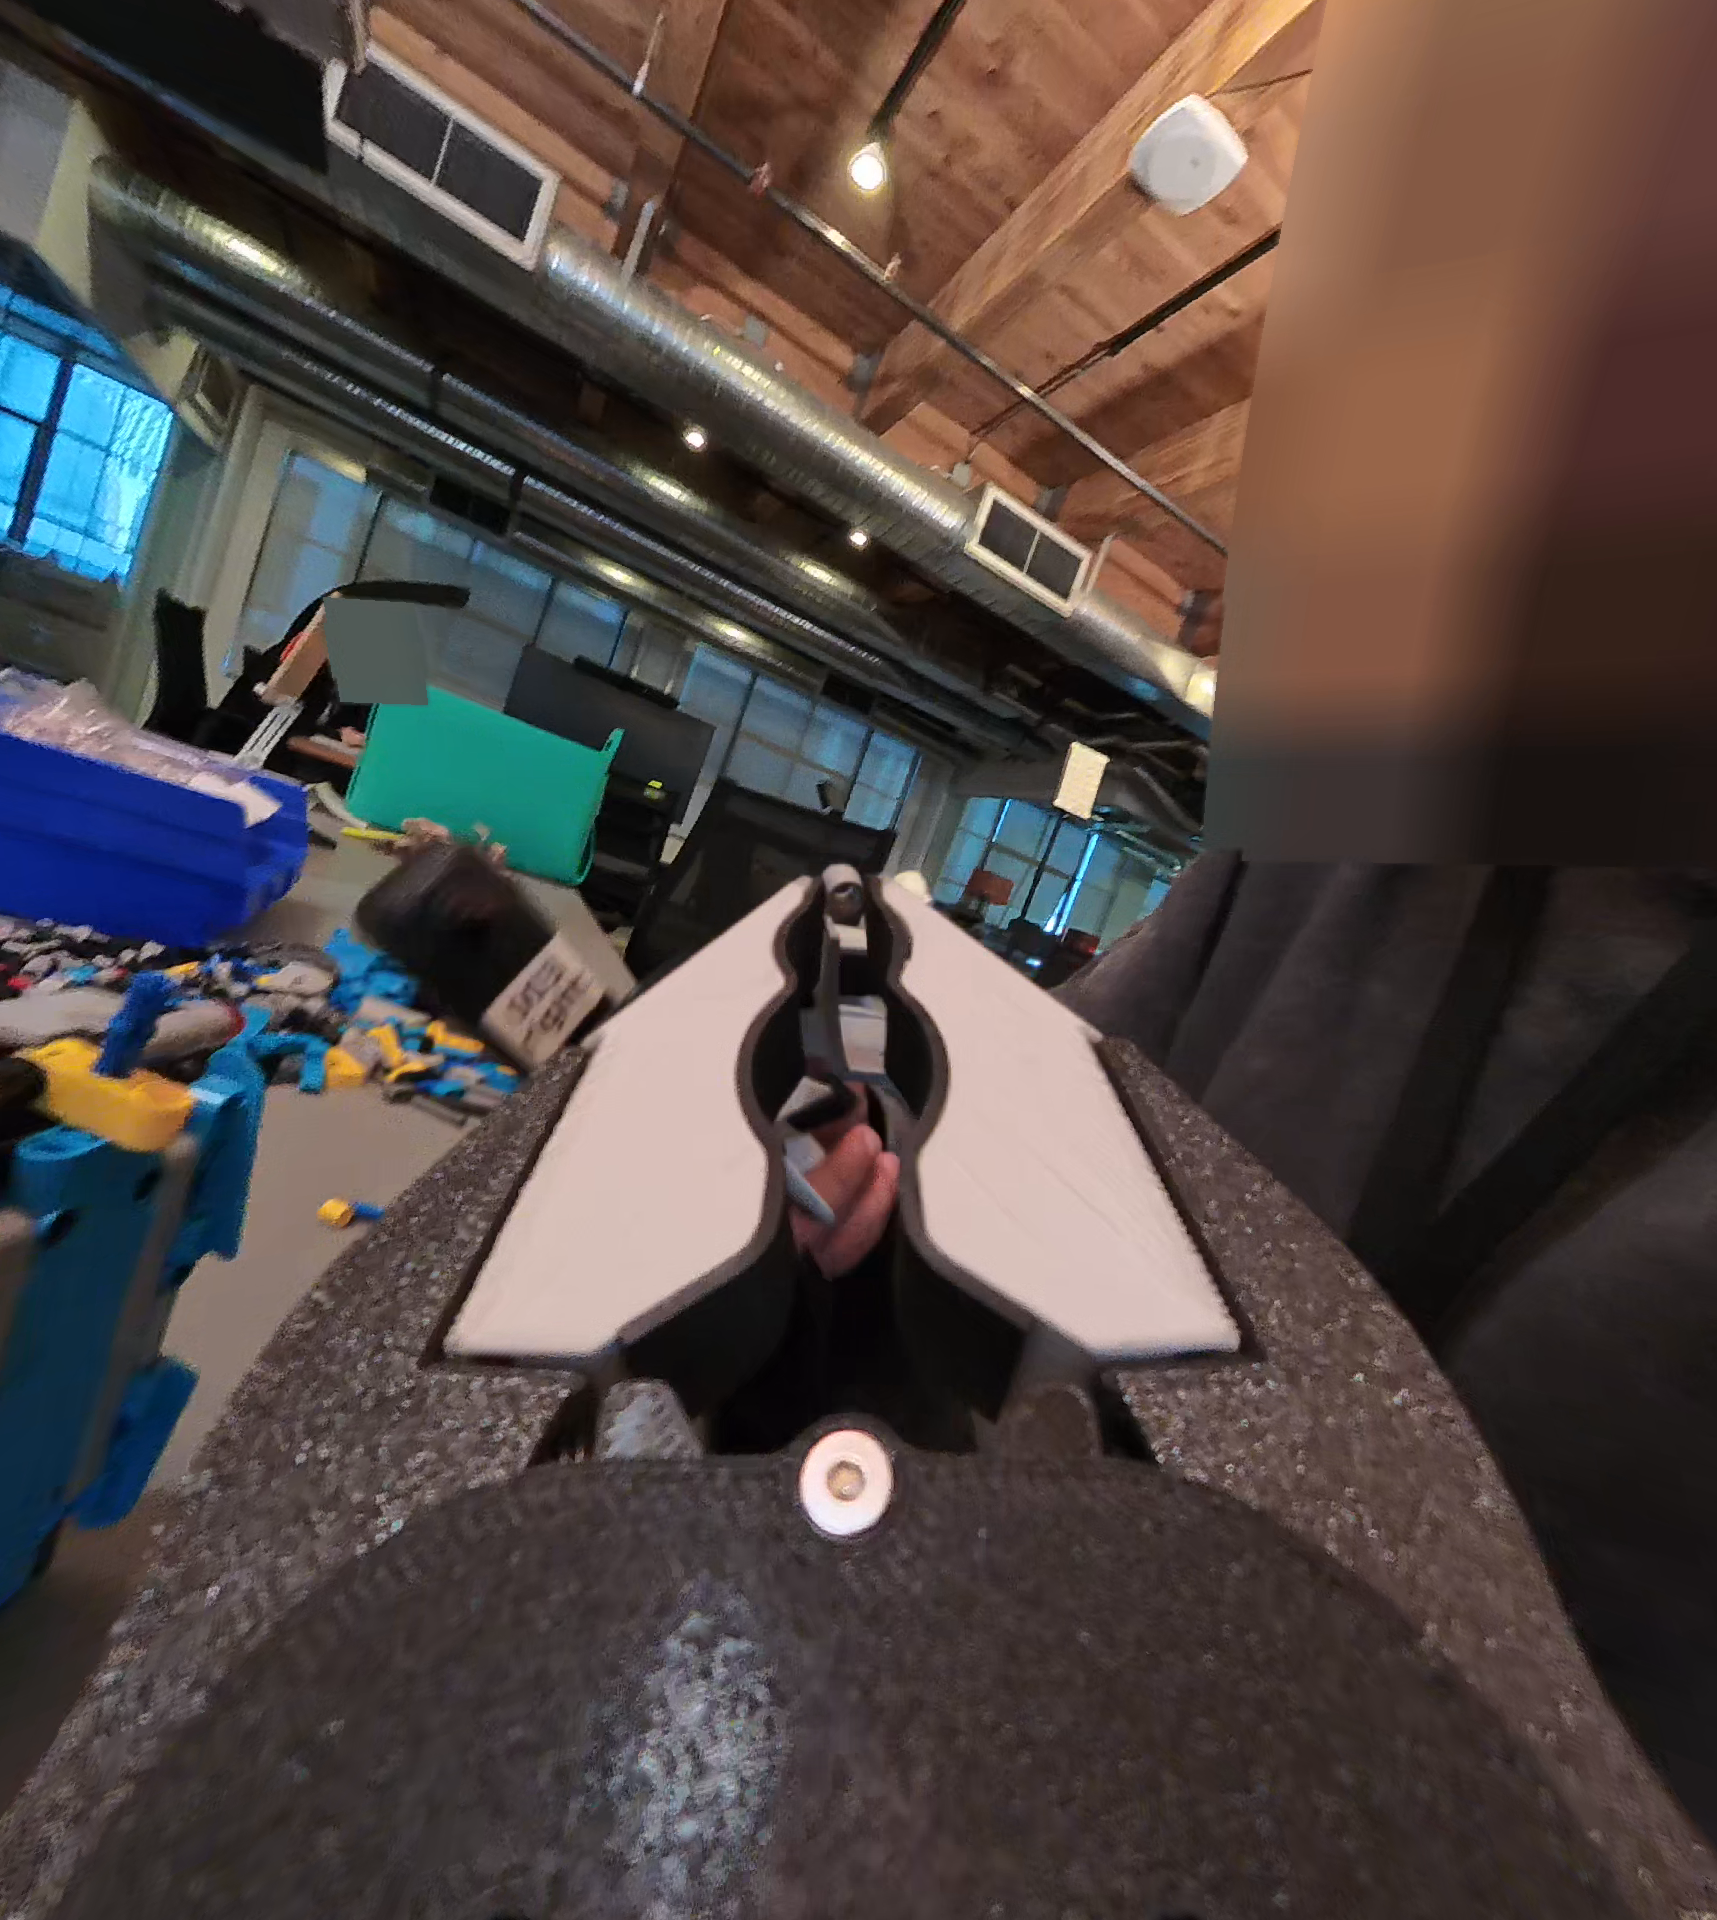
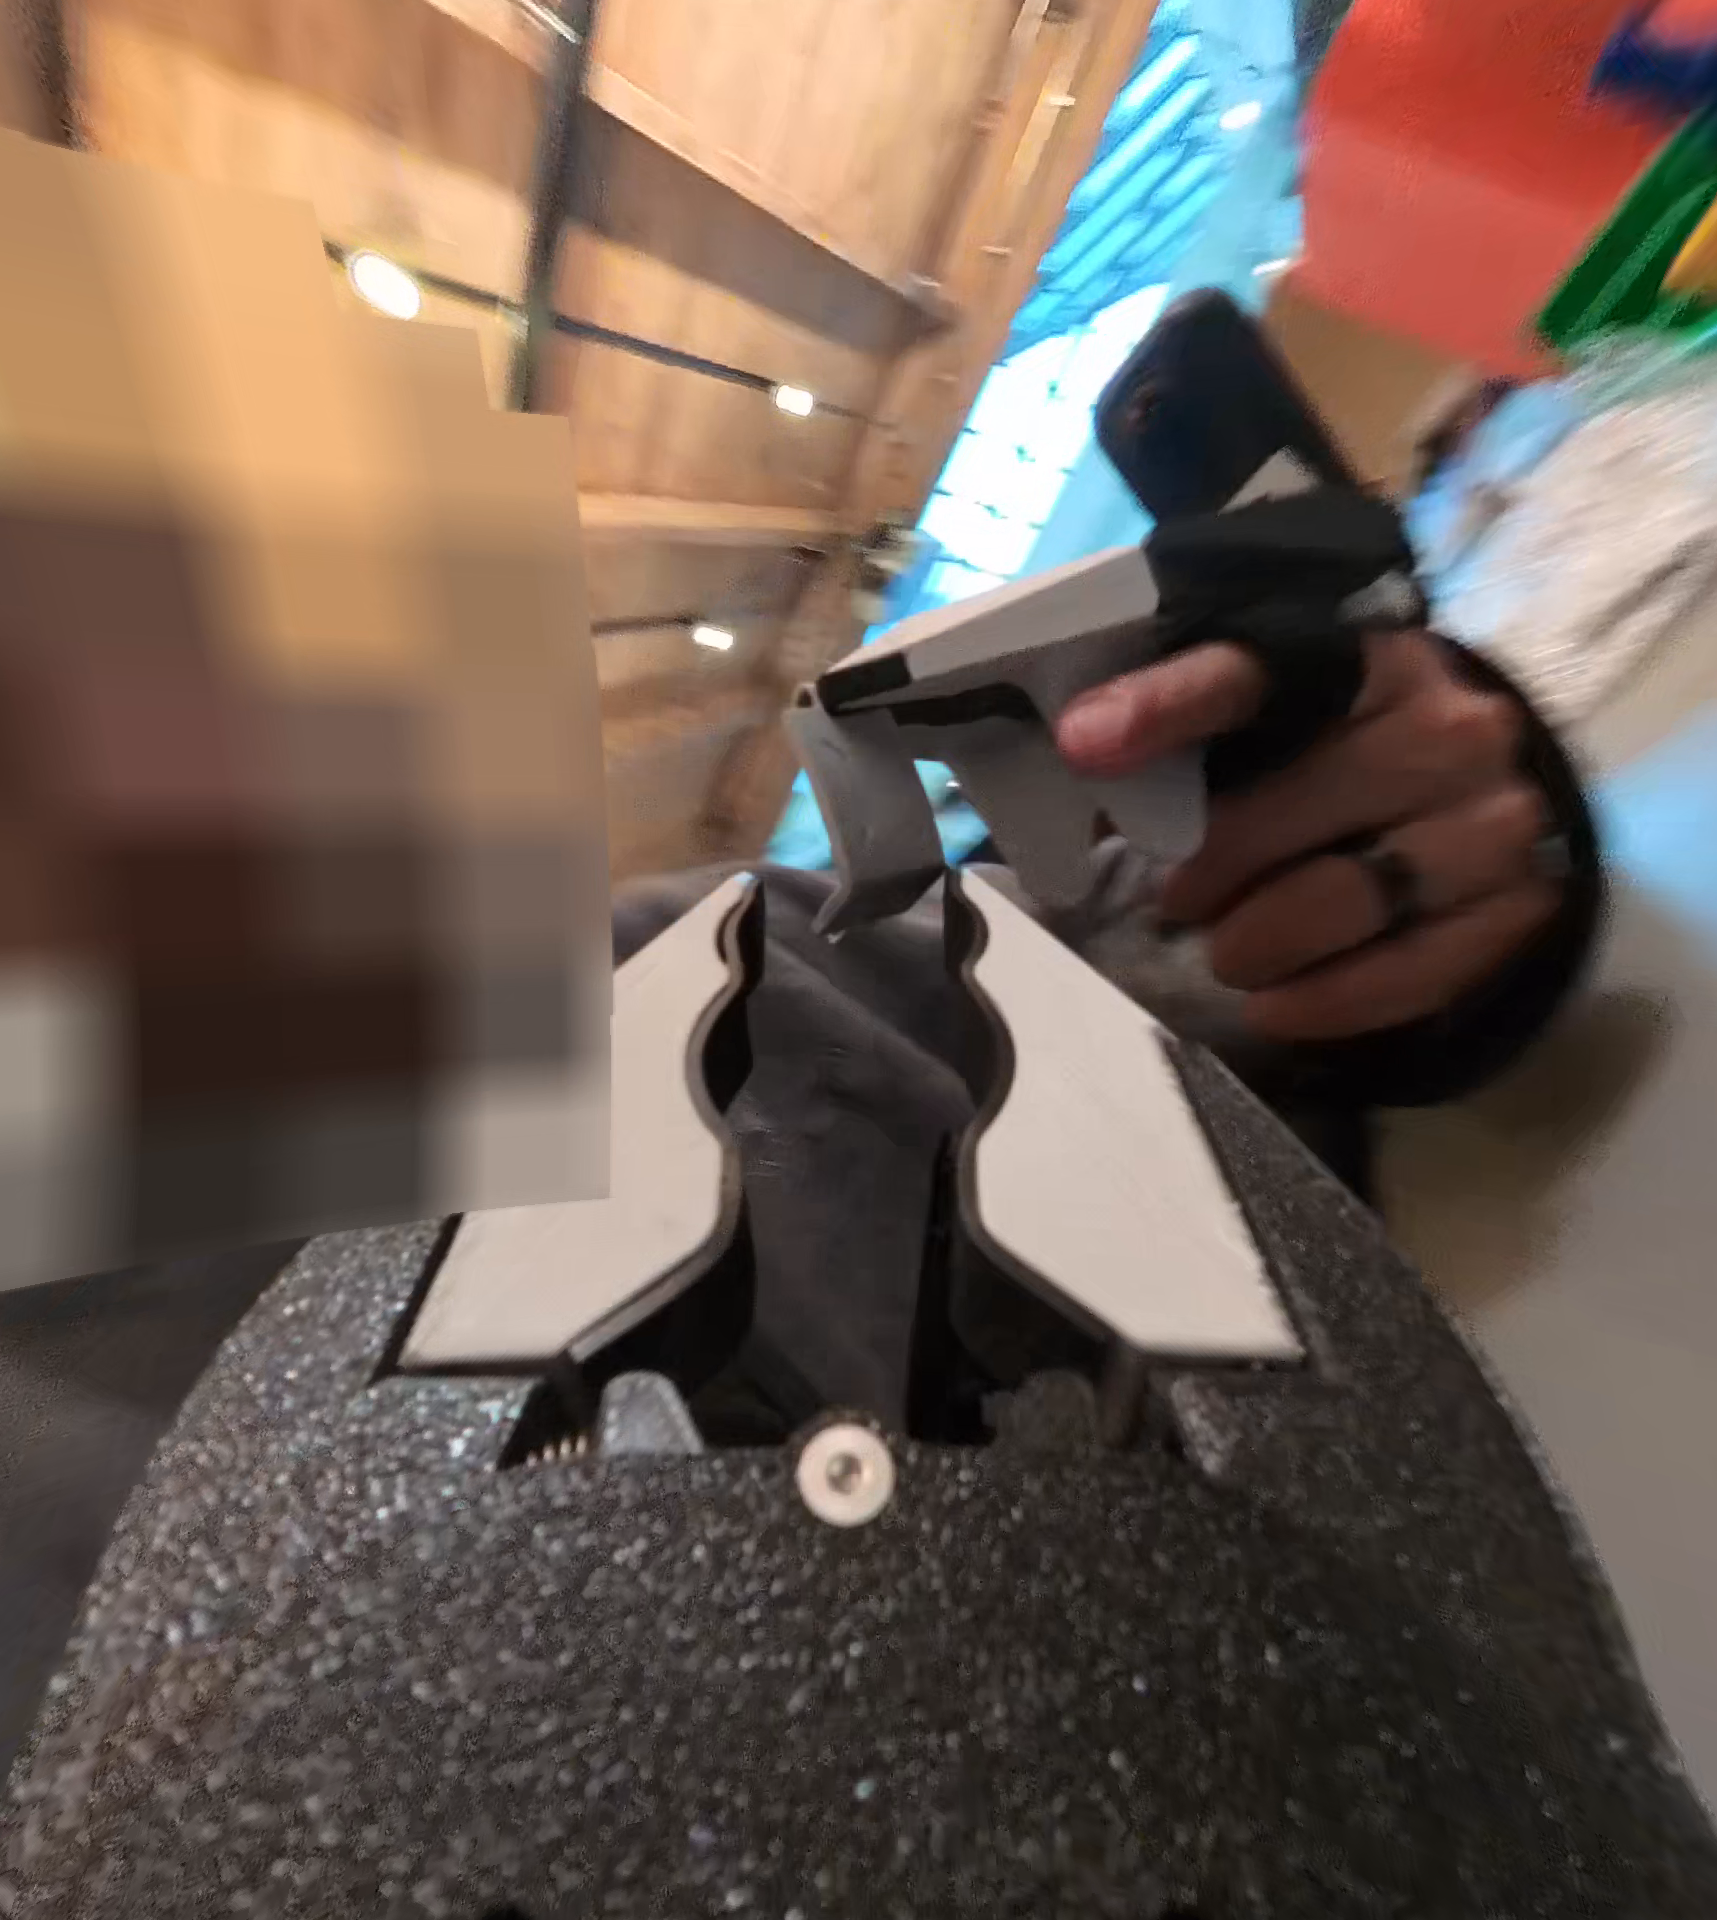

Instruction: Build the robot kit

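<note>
Left gripper (image 1: 846, 883) jaws nearly closed, grey table (image 1: 355, 1153), wooden ceiling (image 1: 1093, 187)

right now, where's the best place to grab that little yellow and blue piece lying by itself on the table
Probably across the narrow middle of the yellow and blue piece, coming from above. It lies flat and alone on the table, long axis roughly left to right in the left wrist view, with room on both long sides. Too blurred for finer detail.
</note>
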A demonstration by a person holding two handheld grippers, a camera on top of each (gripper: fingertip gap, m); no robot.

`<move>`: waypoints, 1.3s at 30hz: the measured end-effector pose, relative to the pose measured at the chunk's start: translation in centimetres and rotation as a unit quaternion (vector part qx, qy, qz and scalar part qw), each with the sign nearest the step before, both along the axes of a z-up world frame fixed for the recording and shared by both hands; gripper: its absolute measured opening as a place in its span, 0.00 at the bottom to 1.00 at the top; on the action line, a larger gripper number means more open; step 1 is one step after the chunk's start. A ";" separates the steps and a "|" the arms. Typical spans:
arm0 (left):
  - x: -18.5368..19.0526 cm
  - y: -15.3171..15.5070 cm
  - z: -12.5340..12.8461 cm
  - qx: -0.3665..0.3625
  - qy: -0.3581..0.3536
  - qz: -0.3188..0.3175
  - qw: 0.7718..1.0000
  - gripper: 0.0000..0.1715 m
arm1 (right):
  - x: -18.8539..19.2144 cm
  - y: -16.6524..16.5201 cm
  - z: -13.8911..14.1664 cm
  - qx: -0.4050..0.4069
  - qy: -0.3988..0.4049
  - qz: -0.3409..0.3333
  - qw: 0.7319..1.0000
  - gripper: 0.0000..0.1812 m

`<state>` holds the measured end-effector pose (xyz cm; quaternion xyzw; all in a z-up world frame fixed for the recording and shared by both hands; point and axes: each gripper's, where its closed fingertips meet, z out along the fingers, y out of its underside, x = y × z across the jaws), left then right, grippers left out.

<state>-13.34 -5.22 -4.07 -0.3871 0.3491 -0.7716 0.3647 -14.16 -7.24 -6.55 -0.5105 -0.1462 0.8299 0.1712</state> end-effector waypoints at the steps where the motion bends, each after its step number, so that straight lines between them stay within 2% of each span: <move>1: 0.4 0.4 -0.5 -0.003 0.015 0.007 1.000 0.04 | 0.5 0.5 -0.5 0.040 -0.039 -0.033 0.998 0.18; 4: 1.5 1.0 -2.2 -0.004 0.063 0.018 0.998 0.04 | 1.6 1.7 -2.9 0.145 -0.172 -0.106 0.968 0.08; 6: 2.2 1.2 -3.5 0.010 0.102 0.034 0.994 0.04 | 2.3 2.8 -4.6 0.154 -0.245 -0.131 0.948 0.04; 10: 3.4 1.8 -6.3 0.049 0.194 0.062 0.978 0.04 | 4.5 4.5 -7.4 0.153 -0.347 -0.156 0.912 0.02; 11: 3.4 2.0 -6.7 0.065 0.208 0.073 0.973 0.04 | 5.5 5.2 -8.4 0.165 -0.396 -0.170 0.887 0.02; 12: 3.2 2.4 -6.8 0.083 0.213 0.088 0.970 0.04 | 7.0 6.2 -9.6 0.184 -0.462 -0.191 0.847 0.02; 13: 3.1 2.9 -6.8 0.097 0.216 0.103 0.966 0.04 | 8.7 6.9 -10.8 0.209 -0.530 -0.199 0.797 0.02; 15: 2.7 4.0 -6.8 0.105 0.217 0.127 0.962 0.04 | 11.2 6.9 -13.5 0.233 -0.651 -0.159 0.705 0.02; 16: 2.6 4.7 -6.7 0.095 0.213 0.141 0.962 0.04 | 11.5 6.8 -14.1 0.240 -0.678 -0.145 0.679 0.03; 17: 2.5 5.1 -6.6 0.081 0.209 0.146 0.963 0.04 | 11.2 7.1 -14.2 0.240 -0.686 -0.150 0.671 0.03; 19: 2.3 5.6 -6.4 0.065 0.203 0.147 0.966 0.04 | 10.2 7.5 -14.4 0.224 -0.689 -0.153 0.672 0.03; 21: 2.1 5.7 -6.3 0.064 0.197 0.153 0.966 0.04 | 10.3 8.0 -14.9 0.221 -0.719 -0.149 0.642 0.03; 25: 2.3 5.5 -6.4 0.078 0.202 0.160 0.963 0.03 | 10.1 8.4 -14.9 0.198 -0.738 -0.152 0.627 0.03; 29: 2.2 5.3 -6.2 0.086 0.196 0.159 0.964 0.04 | 10.6 8.4 -14.5 0.191 -0.726 -0.161 0.641 0.13; 32: 2.1 5.0 -5.9 0.095 0.186 0.161 0.965 0.04 | 11.1 7.6 -12.0 0.214 -0.673 -0.155 0.690 0.19; 34: 2.2 4.7 -5.8 0.105 0.183 0.160 0.964 0.04 | 11.9 6.0 -11.1 0.258 -0.644 -0.115 0.711 0.16; 36: 2.3 4.3 -5.8 0.119 0.182 0.158 0.963 0.04 | 12.9 4.4 -12.5 0.326 -0.639 -0.062 0.694 0.17; 37: 2.4 4.0 -5.9 0.128 0.184 0.155 0.962 0.04 | 13.1 4.4 -13.4 0.356 -0.636 -0.057 0.683 0.19; 38: 2.5 3.6 -5.9 0.138 0.185 0.152 0.961 0.04 | 13.1 4.7 -14.0 0.374 -0.627 -0.063 0.680 0.19; 39: 2.6 3.2 -6.1 0.149 0.188 0.149 0.959 0.04 | 12.6 4.9 -14.4 0.381 -0.611 -0.064 0.691 0.17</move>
